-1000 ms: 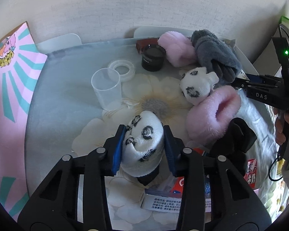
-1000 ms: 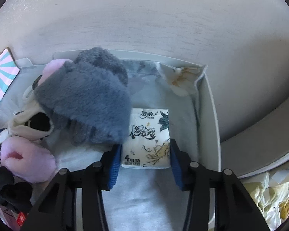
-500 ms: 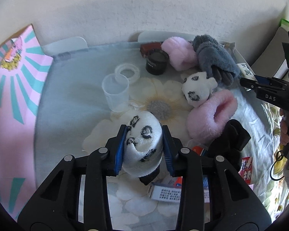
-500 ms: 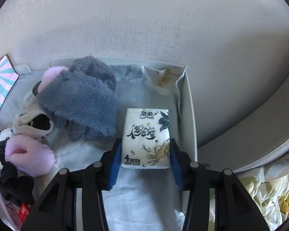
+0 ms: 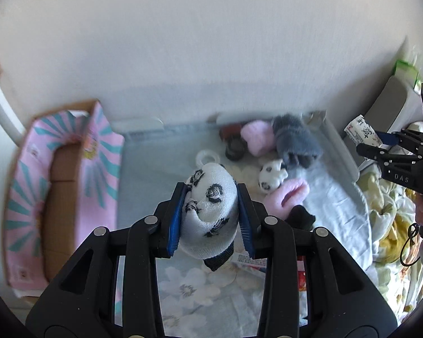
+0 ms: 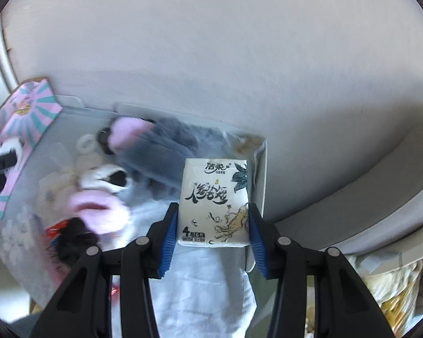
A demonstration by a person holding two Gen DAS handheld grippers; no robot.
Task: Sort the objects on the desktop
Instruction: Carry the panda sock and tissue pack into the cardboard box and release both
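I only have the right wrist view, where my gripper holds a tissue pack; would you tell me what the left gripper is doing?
Observer: The left gripper is shut on a white panda-print sock, clear of the table.
Operator: Thank you. Is there a container on that side?
Observer: Yes, a pink-and-teal box sits left of the sock, its top open and brown inside.
Operator: How does my tissue pack look from there?
Observer: The tissue pack is clamped in the right gripper, beyond the tray's right wall.
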